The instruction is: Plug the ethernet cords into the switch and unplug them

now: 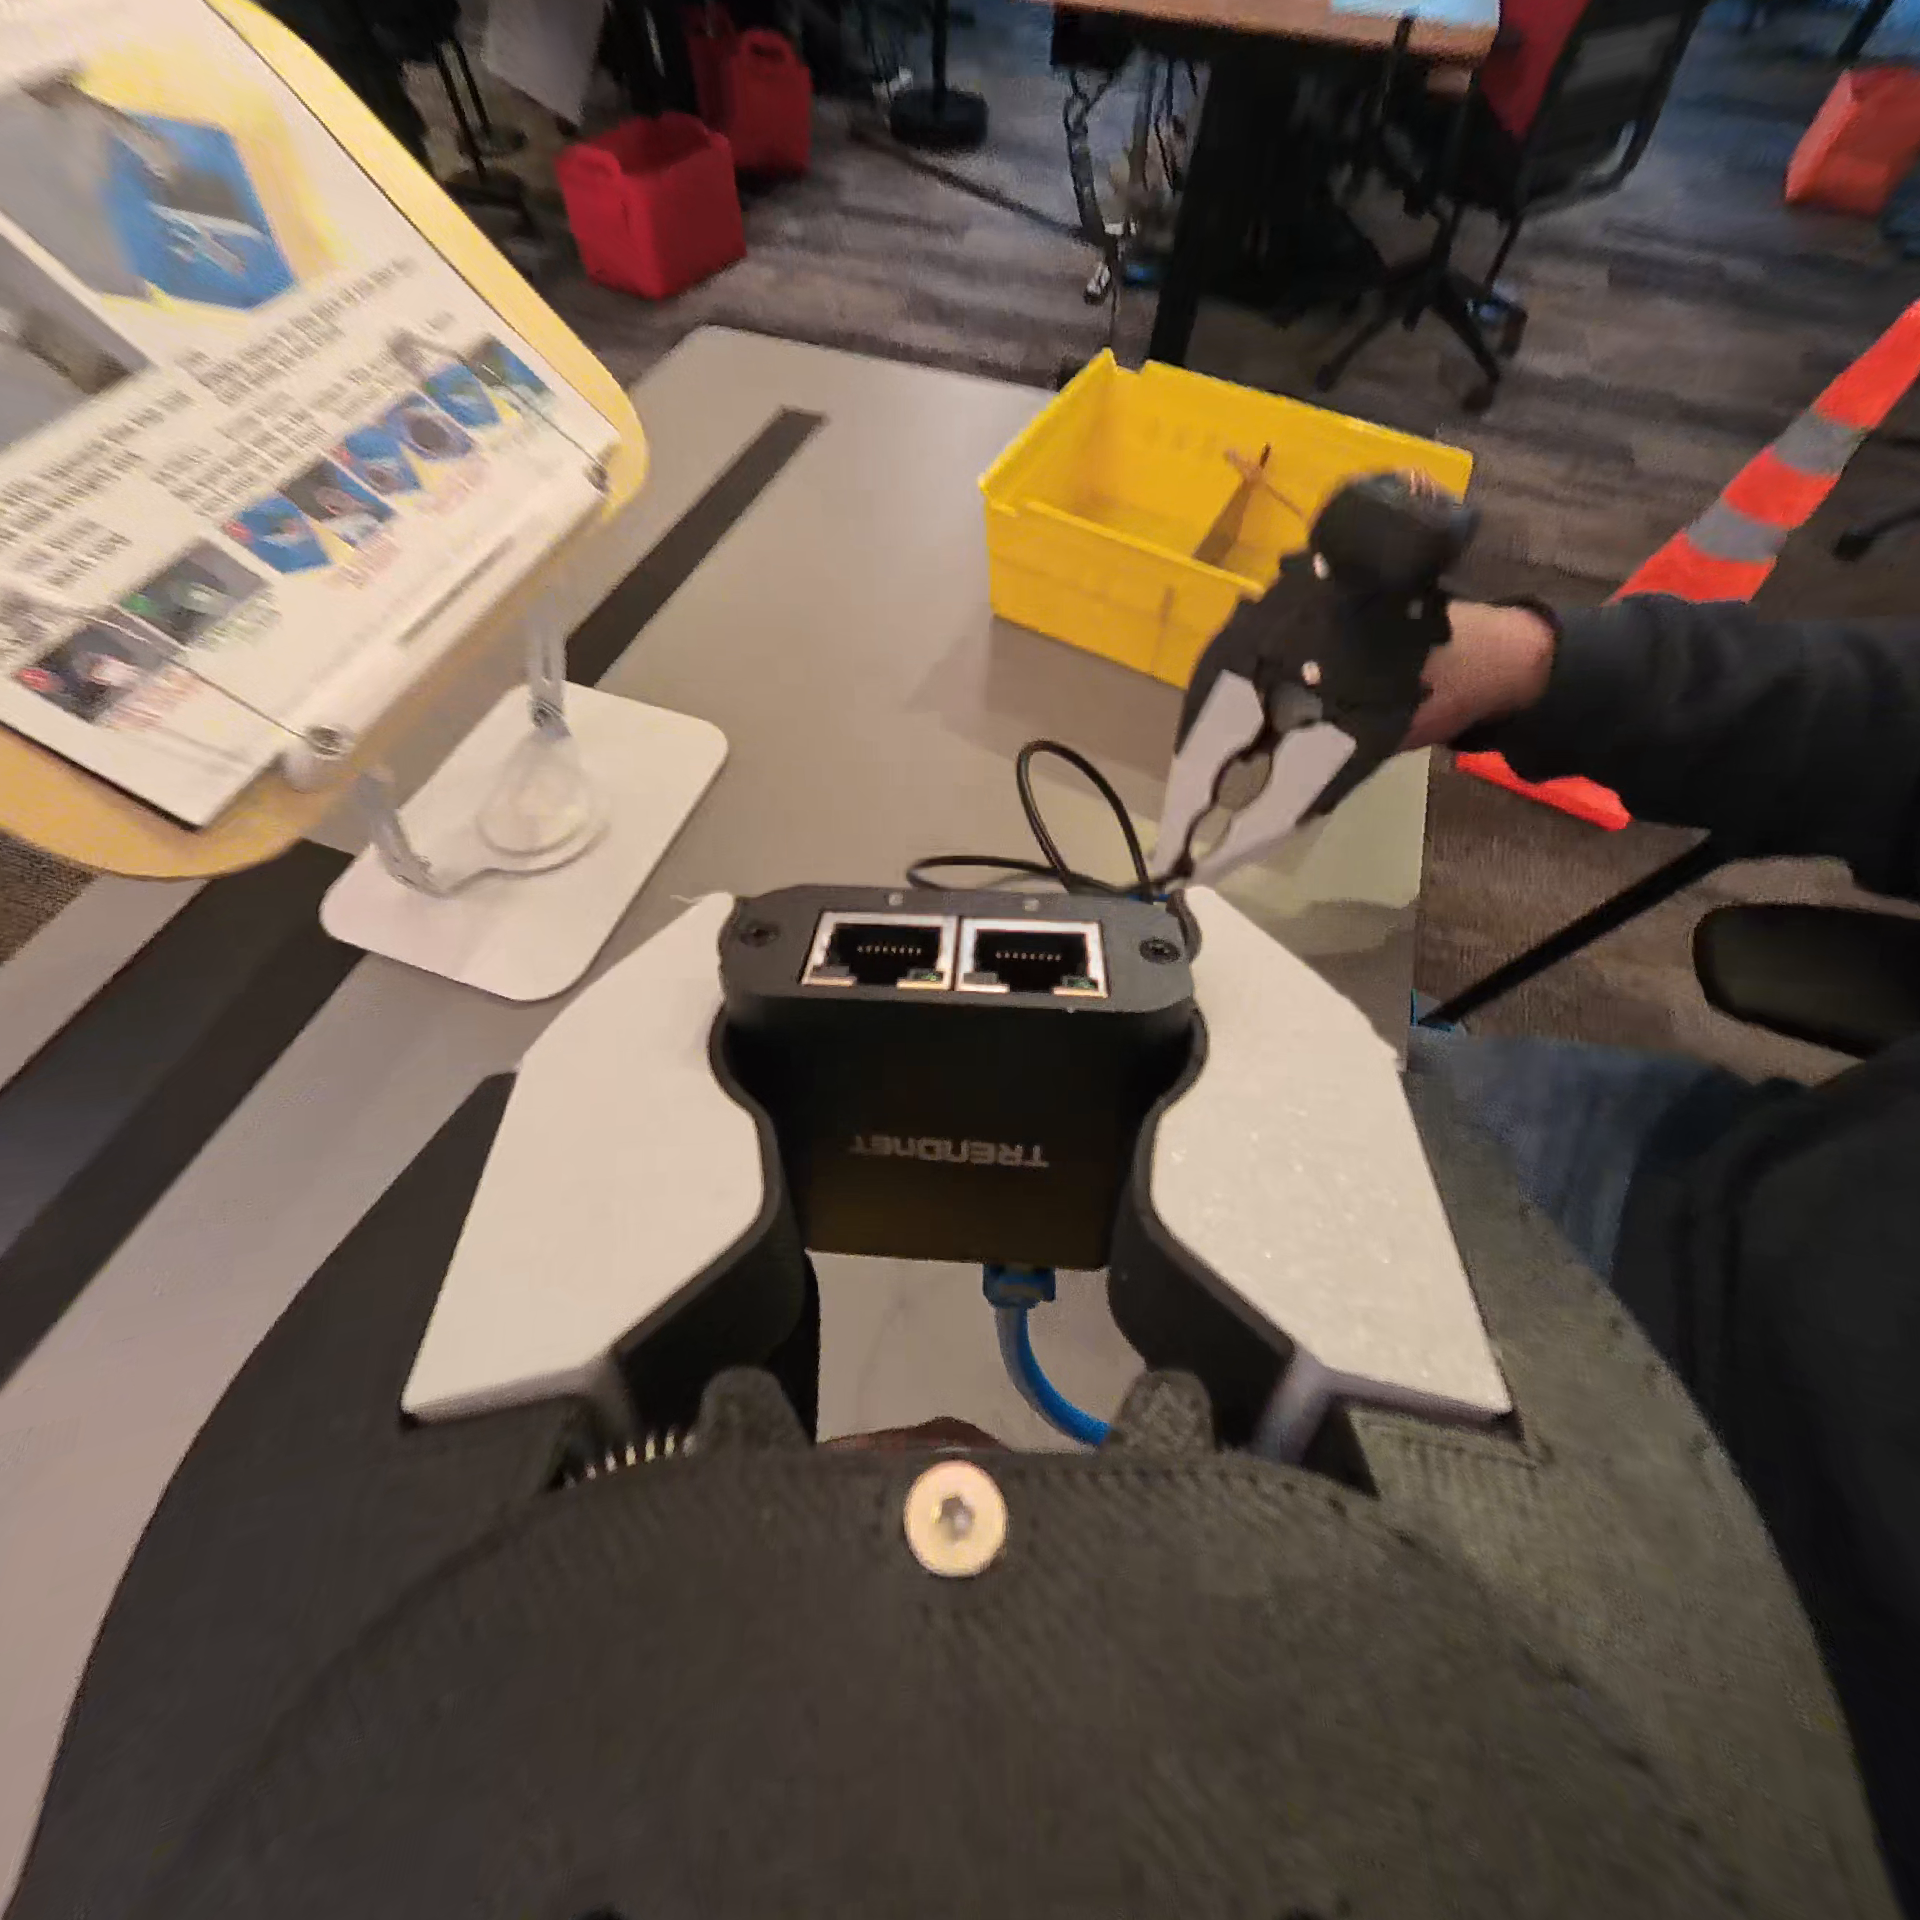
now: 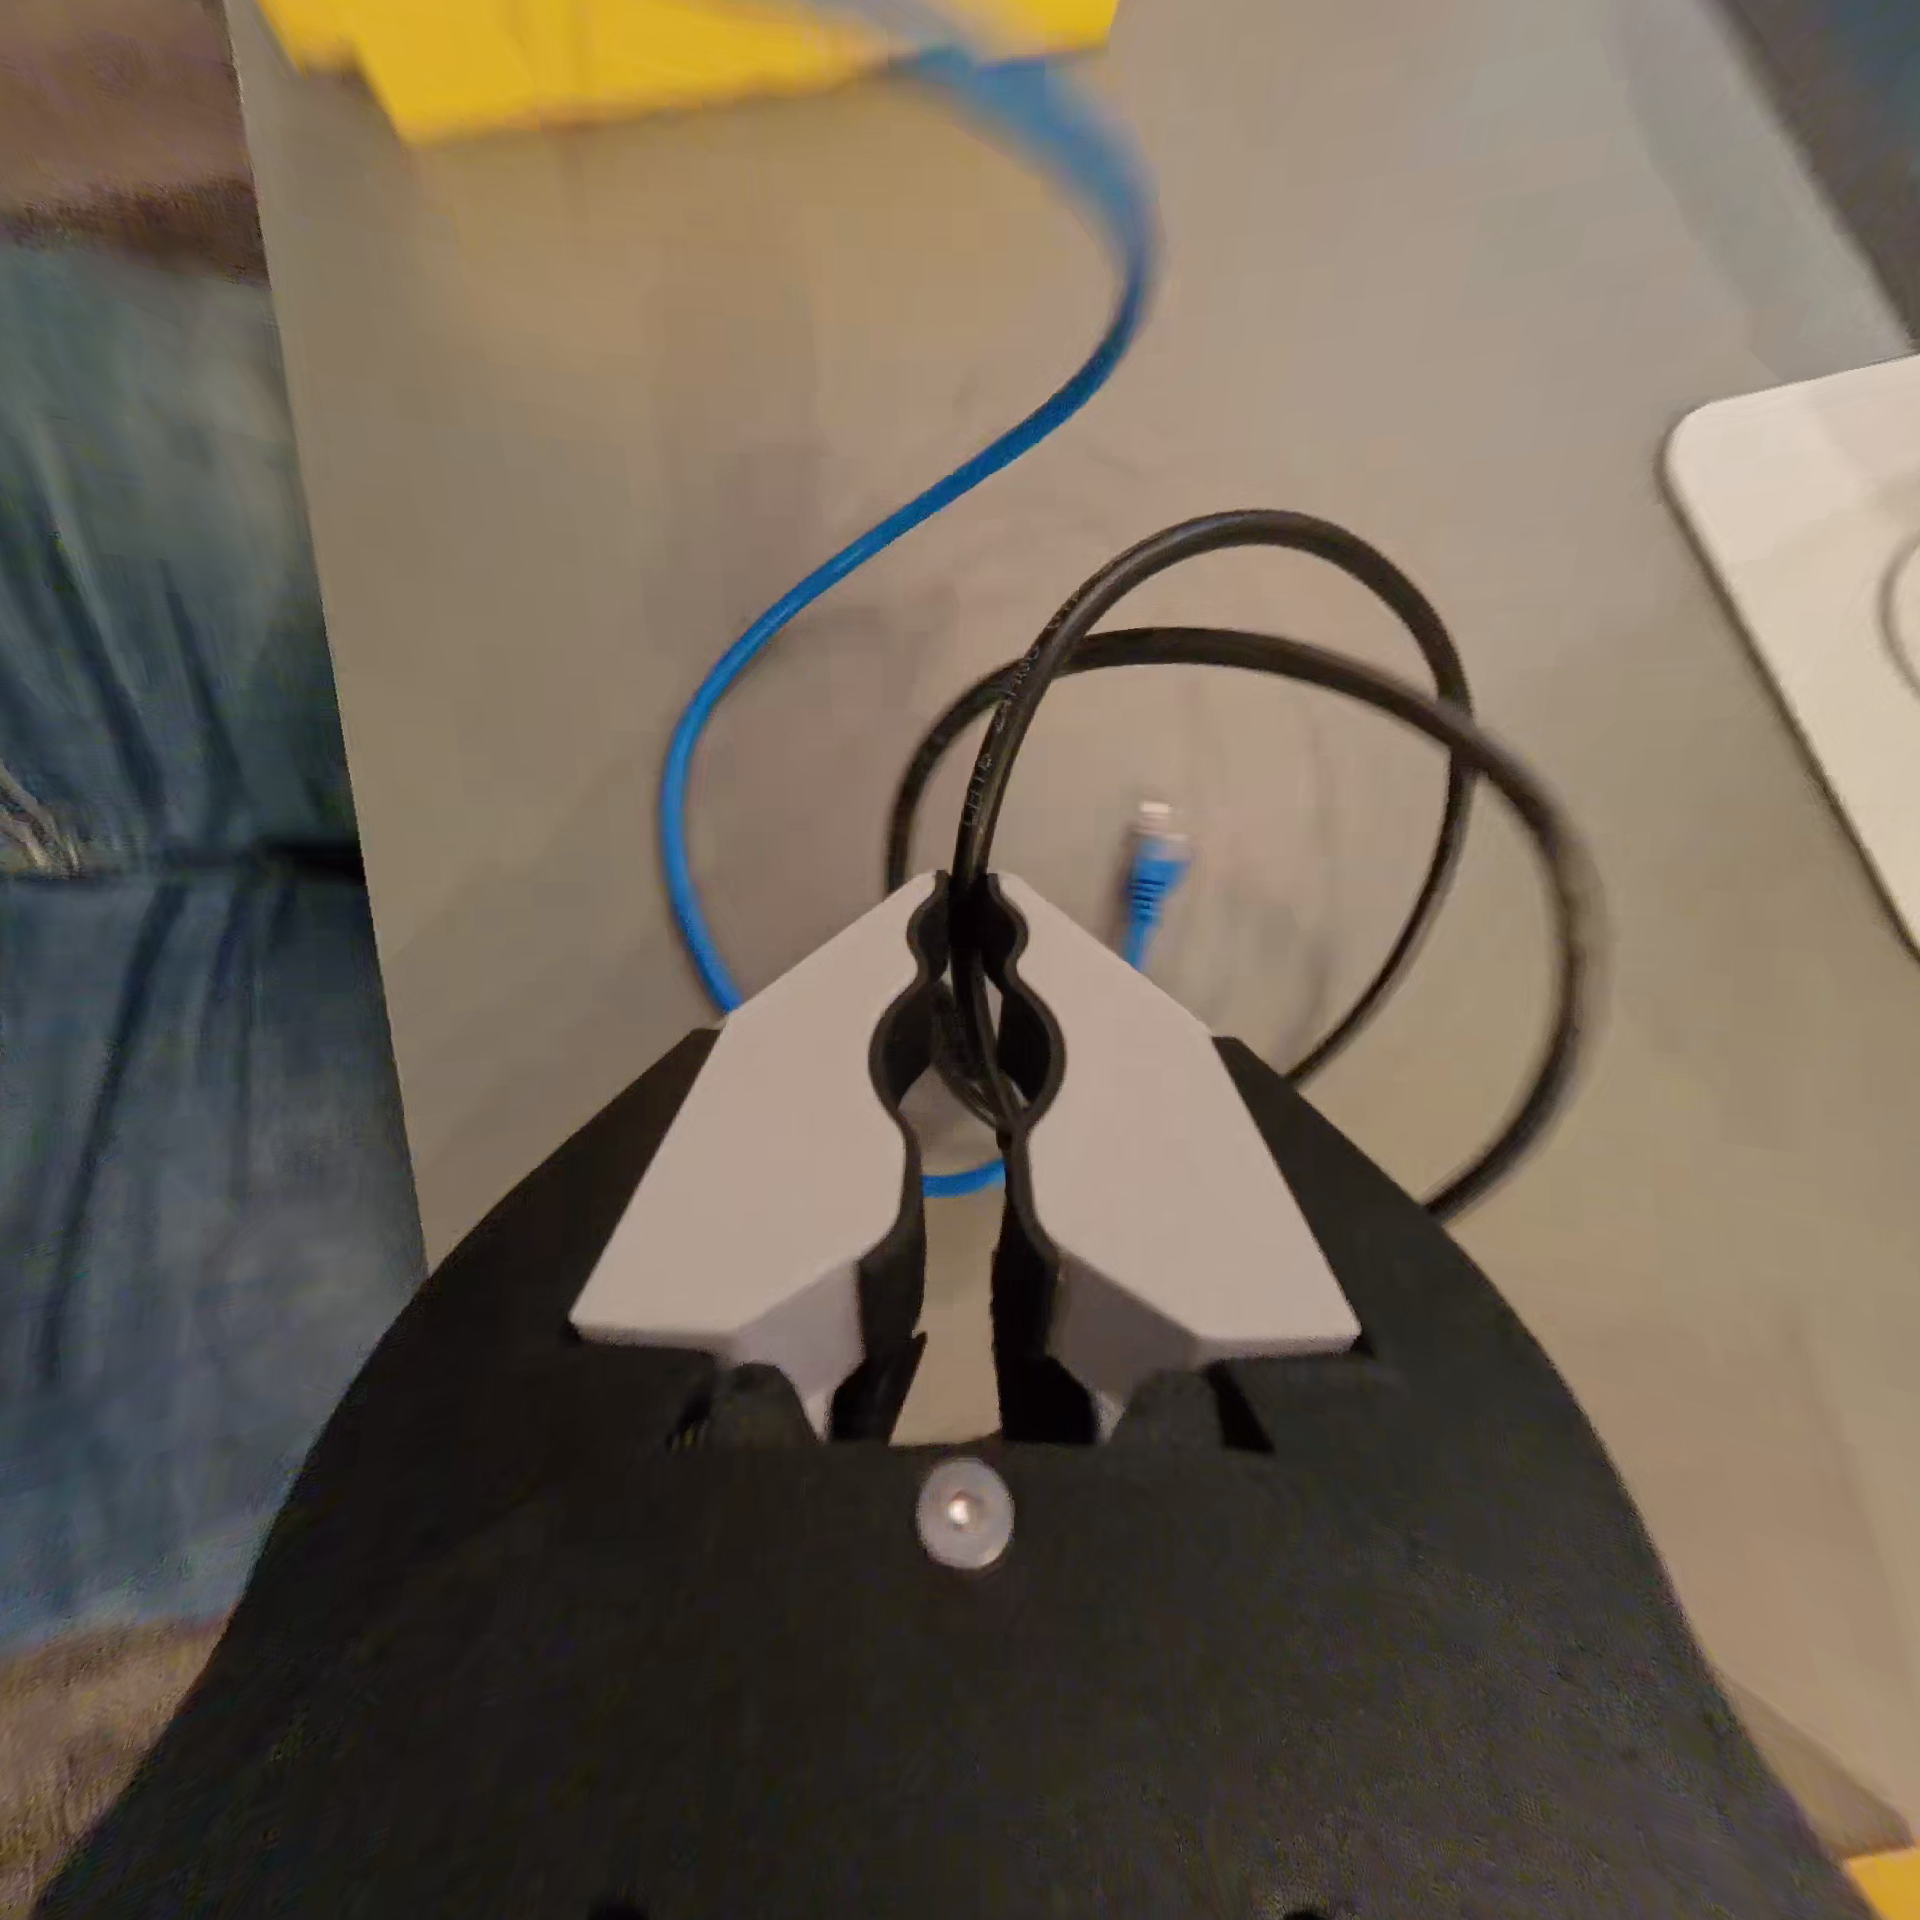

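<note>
The left tool (image 1: pixel 961 1039) is clamping the black switch (image 1: pixel 956 1081) by its sides above the grey worktop (image 1: pixel 862 644), its 2 front ports facing away and empty. The right tool (image 2: pixel 968 894) is pinching the black cord (image 2: pixel 1351 665), nearly closed. The blue cord (image 2: pixel 935 488) is lying on the worktop, plug (image 2: pixel 1153 873) loose.
</note>
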A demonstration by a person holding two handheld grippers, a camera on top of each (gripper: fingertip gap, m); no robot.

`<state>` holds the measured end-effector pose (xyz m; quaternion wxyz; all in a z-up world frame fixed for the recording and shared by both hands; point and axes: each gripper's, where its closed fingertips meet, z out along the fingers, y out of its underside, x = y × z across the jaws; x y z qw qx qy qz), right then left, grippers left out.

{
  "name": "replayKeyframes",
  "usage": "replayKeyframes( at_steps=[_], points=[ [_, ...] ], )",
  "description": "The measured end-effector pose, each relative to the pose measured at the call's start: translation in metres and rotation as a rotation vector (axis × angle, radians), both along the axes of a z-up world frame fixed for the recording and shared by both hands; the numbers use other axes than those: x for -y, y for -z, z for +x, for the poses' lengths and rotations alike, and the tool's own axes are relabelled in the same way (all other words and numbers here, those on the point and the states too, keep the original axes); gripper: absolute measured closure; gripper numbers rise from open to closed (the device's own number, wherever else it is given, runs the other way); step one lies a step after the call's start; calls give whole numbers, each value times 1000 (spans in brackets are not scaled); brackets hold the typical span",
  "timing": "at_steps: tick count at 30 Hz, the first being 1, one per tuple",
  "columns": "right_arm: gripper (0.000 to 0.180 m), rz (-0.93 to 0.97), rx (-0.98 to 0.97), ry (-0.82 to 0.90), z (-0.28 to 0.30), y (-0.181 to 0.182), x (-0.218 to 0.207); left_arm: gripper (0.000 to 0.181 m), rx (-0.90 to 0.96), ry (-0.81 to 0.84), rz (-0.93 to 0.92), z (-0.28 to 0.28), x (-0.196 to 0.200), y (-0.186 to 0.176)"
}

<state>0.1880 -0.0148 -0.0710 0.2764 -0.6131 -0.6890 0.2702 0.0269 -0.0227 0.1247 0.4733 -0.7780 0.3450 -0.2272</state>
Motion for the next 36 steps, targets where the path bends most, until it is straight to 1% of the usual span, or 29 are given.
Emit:
replayKeyframes(
  at_steps=[1, 4, 7, 9, 11, 13, 15, 17, 19, 20, 21, 24, 26, 29, 30, 31, 33, 34, 36],
  points=[
    [176, -7, -32, 36, -6, -8, -8, 107, -6, 9, -2, 9, 2, 9],
    [176, -46, -82, 115, -22, -21, -33, 107, -23, 52, -38, 32, 8, 37],
    [176, -182, -224, 190, -40, -41, -56, 107, -42, 70, -73, 45, 10, 61],
    [176, -186, -300, 249, -42, -57, -73, 107, -61, 84, -98, 50, 13, 76],
    [176, -208, -430, 288, -41, -82, -84, 107, -101, 85, -115, 53, 13, 92],
    [176, -204, -491, 302, -35, -98, -88, 107, -165, 81, -127, 53, 12, 109],
    [176, -202, -529, 310, -28, -109, -90, 107, -186, 94, -146, 57, 14, 120],
    [176, -249, -587, 330, -23, -122, -94, 107, -223, 105, -164, 63, 15, 133],
    [176, -313, -685, 354, -16, -141, -99, 107, -272, 116, -186, 68, 17, 149],
    [176, -344, -686, 359, -15, -142, -100, 107, -289, 123, -192, 71, 18, 156],
    [176, -330, -634, 358, -17, -134, -100, 107, -304, 128, -197, 73, 19, 161],
    [176, -279, -416, 383, -20, -89, -103, 107, -316, 145, -210, 82, 23, 172],
    [176, -252, -298, 366, -20, -61, -99, 107, -308, 156, -223, 86, 26, 177],
    [141, -241, -184, 352, -25, -31, -95, 107, -326, 164, -239, 89, 29, 186],
    [130, -239, -166, 347, -25, -29, -92, 107, -335, 165, -241, 89, 30, 188],
    [118, -196, -163, 335, -25, -33, -90, 107, -338, 168, -243, 89, 31, 190],
    [110, -94, -168, 303, -22, -45, -84, 107, -336, 174, -246, 90, 33, 190],
    [106, -94, -173, 288, -20, -51, -77, 107, -338, 174, -248, 89, 34, 191],
    [109, -106, -175, 289, -10, -60, -67, 107, -337, 173, -251, 89, 35, 192]
  ],
)
